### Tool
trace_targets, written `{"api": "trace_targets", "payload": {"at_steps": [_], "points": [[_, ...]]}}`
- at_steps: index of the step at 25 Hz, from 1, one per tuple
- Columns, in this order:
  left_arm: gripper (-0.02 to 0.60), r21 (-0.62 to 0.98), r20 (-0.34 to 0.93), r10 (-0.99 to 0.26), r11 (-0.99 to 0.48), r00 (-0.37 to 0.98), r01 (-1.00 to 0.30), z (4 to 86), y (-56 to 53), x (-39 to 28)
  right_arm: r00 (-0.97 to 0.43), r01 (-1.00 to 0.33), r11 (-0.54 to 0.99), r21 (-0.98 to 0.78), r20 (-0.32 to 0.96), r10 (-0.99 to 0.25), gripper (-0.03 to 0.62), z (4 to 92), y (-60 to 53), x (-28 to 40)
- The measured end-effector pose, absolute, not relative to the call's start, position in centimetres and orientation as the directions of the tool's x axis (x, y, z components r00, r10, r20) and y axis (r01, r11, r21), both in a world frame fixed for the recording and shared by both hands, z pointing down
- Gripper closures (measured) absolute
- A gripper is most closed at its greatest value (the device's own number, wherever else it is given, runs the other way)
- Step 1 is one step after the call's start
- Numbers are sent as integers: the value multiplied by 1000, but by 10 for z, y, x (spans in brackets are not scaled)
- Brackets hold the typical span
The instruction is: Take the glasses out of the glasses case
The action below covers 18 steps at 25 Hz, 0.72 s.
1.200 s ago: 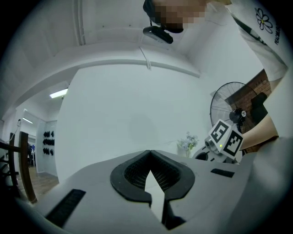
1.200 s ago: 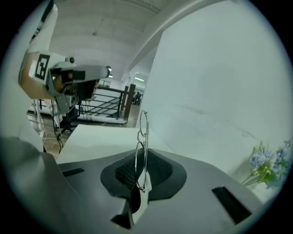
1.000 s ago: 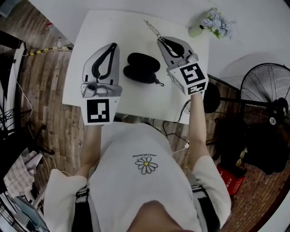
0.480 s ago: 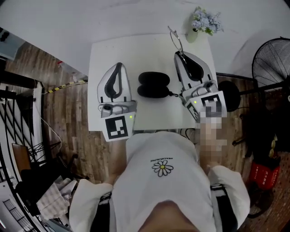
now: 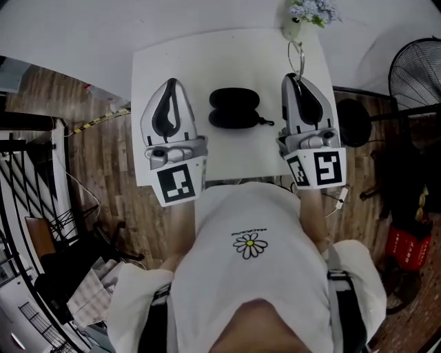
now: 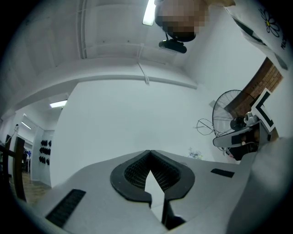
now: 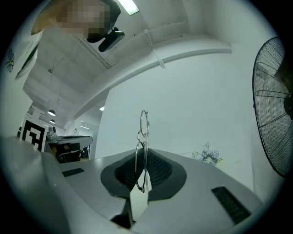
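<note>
White table [image 5: 207,65] fills the middle of the head view, with wood floor around it and a black fan [image 5: 419,72] standing off its right side.

The left gripper [image 5: 171,83] hangs over the table's left part. In the left gripper view its jaws [image 6: 149,153] are pressed together at the tips, with nothing between them.

The right gripper [image 5: 295,78] hangs over the table's right edge, well apart from the left one. Its jaws are pinched on the glasses.

The black case [image 5: 234,108] lies open on the table between the two grippers, its two halves side by side and a short strap trailing to the right. Neither gripper touches it.

A small vase of pale flowers [image 5: 310,10] stands at the table's far right corner.

The thin wire glasses [image 5: 295,61] are out of the case. They stick out past the right gripper's tips towards the flowers; in the right gripper view they stand edge-on [image 7: 143,122], rising from between the pads [image 7: 153,171].
</note>
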<state>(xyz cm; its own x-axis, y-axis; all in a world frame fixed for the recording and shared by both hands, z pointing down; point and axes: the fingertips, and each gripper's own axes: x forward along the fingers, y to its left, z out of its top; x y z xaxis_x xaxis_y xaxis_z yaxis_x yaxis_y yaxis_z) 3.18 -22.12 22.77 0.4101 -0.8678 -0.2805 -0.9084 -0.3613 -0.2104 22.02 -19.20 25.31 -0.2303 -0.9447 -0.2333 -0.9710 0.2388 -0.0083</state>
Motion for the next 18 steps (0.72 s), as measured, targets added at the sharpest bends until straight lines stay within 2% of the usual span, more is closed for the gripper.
{"api": "trace_targets", "payload": {"at_steps": [18], "points": [[565, -188, -267, -879, -354, 394, -916, 235, -229, 31, -211, -976, 218, -11, -211, -954, 576, 256, -195, 227]]}}
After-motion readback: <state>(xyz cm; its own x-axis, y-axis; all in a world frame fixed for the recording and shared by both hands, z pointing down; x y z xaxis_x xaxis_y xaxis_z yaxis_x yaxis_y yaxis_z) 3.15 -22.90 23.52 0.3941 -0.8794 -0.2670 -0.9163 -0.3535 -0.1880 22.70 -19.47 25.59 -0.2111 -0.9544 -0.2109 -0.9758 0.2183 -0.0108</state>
